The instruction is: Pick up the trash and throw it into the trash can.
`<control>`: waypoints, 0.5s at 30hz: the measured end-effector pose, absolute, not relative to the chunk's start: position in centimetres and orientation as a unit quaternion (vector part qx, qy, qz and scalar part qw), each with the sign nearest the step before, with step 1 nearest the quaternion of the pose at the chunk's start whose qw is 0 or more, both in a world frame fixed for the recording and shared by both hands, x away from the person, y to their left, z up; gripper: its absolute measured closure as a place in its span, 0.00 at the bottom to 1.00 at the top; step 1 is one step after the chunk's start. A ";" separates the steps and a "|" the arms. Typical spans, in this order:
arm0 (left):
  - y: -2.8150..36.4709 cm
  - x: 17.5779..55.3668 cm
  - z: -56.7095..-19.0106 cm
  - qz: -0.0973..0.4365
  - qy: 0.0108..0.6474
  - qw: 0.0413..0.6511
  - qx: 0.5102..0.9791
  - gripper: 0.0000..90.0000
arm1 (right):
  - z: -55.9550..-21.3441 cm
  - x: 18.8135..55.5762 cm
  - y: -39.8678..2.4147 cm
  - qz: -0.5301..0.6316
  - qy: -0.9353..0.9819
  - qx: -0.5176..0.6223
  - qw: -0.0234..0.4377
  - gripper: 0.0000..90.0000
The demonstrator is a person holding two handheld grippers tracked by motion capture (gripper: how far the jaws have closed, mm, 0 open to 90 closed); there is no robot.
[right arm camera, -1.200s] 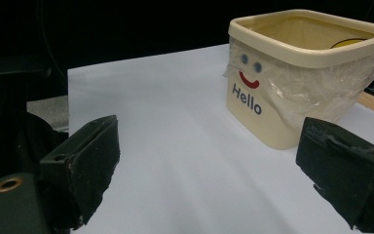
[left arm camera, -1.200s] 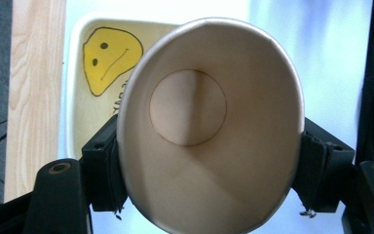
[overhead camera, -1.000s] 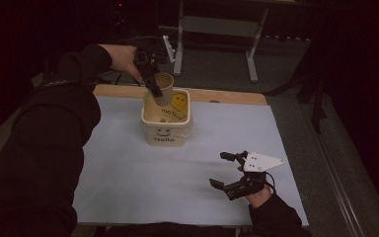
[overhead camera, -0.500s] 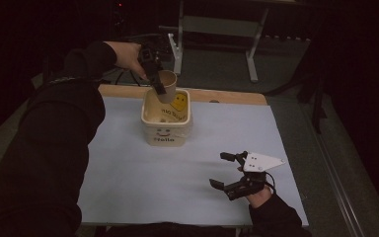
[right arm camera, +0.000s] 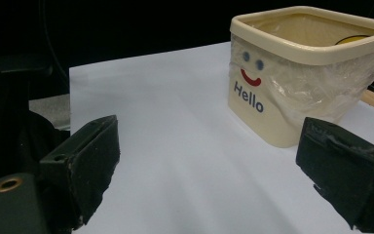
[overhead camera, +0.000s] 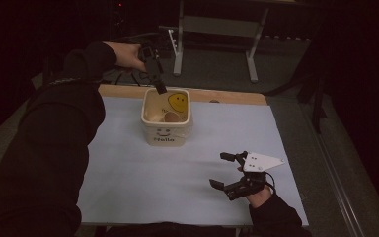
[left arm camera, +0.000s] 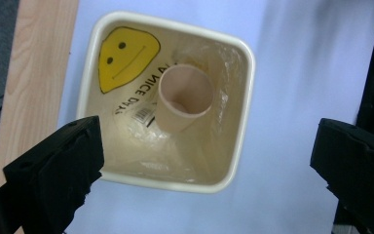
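A cream square bin [overhead camera: 153, 132] with a smiley face and "Hello" on its front stands at the back middle of the white sheet. A tan paper cup [left arm camera: 182, 97] lies tilted inside it, and it shows there in the high view [overhead camera: 170, 117] too. My left gripper [overhead camera: 159, 88] hangs over the bin's back rim, pointing down. Its jaws have just been opening and now stand wide apart [left arm camera: 209, 165] with nothing between them. My right gripper [overhead camera: 227, 170] rests open near the front right of the sheet, facing the bin's wall [right arm camera: 272, 97], and holds nothing.
The white sheet [overhead camera: 128, 168] covers a wooden table whose far edge [overhead camera: 227, 96] shows behind the bin. A metal stand [overhead camera: 217, 24] is on the floor beyond the table. A dark sleeve [overhead camera: 54, 148] covers the left side.
The left gripper held the paper cup over the bin; it has opened and risen slightly, and the cup now lies in the bin. The right gripper has not moved.
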State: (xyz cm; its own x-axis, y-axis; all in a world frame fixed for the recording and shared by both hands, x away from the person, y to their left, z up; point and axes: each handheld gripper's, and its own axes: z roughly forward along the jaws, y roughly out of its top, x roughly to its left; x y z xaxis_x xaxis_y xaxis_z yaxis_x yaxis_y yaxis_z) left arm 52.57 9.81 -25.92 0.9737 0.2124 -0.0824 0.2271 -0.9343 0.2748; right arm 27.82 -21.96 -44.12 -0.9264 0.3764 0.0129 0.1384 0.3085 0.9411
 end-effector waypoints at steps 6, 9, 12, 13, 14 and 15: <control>10.0 52.2 -25.8 -0.012 0.111 0.155 0.981 0.00 | -44.1 27.8 -22.0 0.566 0.801 0.160 0.105 0.10; 10.2 52.0 -25.9 -0.012 0.114 0.154 0.981 0.00 | -44.1 27.7 -22.0 0.566 0.801 0.161 0.105 0.10; 10.4 51.8 -26.0 -0.011 0.115 0.156 0.981 0.00 | -44.0 27.7 -22.0 0.567 0.801 0.161 0.106 0.10; 10.5 51.7 -26.1 -0.011 0.117 0.154 0.981 0.00 | -44.0 27.7 -22.1 0.567 0.801 0.161 0.107 0.10; 10.6 51.7 -26.1 -0.009 0.116 0.153 0.981 0.00 | -44.0 27.7 -22.1 0.566 0.801 0.161 0.107 0.10; 10.8 51.6 -26.1 -0.011 0.119 0.154 0.981 0.00 | -44.0 27.7 -22.1 0.566 0.801 0.161 0.107 0.10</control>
